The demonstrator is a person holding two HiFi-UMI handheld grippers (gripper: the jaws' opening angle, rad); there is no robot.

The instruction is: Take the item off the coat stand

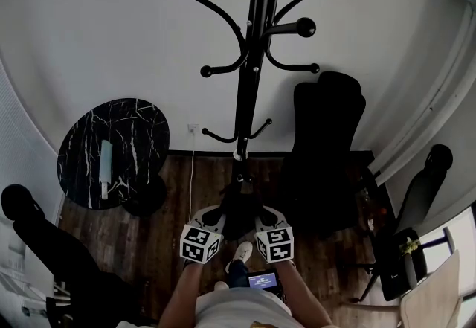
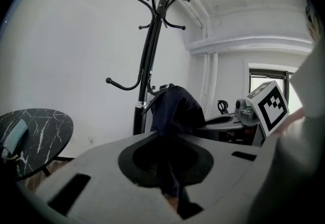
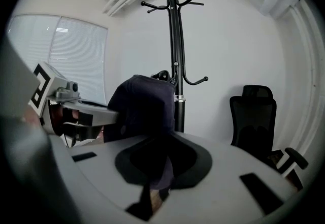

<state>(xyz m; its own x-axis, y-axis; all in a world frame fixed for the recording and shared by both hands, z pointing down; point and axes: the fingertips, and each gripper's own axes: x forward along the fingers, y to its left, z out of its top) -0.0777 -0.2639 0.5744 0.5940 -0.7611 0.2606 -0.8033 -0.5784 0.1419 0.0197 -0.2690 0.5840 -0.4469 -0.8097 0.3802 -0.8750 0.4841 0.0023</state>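
Dark cloth item (image 2: 175, 108): hangs low beside coat stand (image 2: 147, 65) pole, long axis vertical; left claw (image 2: 170, 164) and right claw (image 3: 160, 163) both pinching it, equally near

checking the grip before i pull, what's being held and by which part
The dark fabric item by the coat stand: left gripper and right gripper each clamp a fold of its lower part.

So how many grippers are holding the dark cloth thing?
2. The left gripper is shut on the left of the dark cloth thing, the right gripper on its right, by the coat stand.
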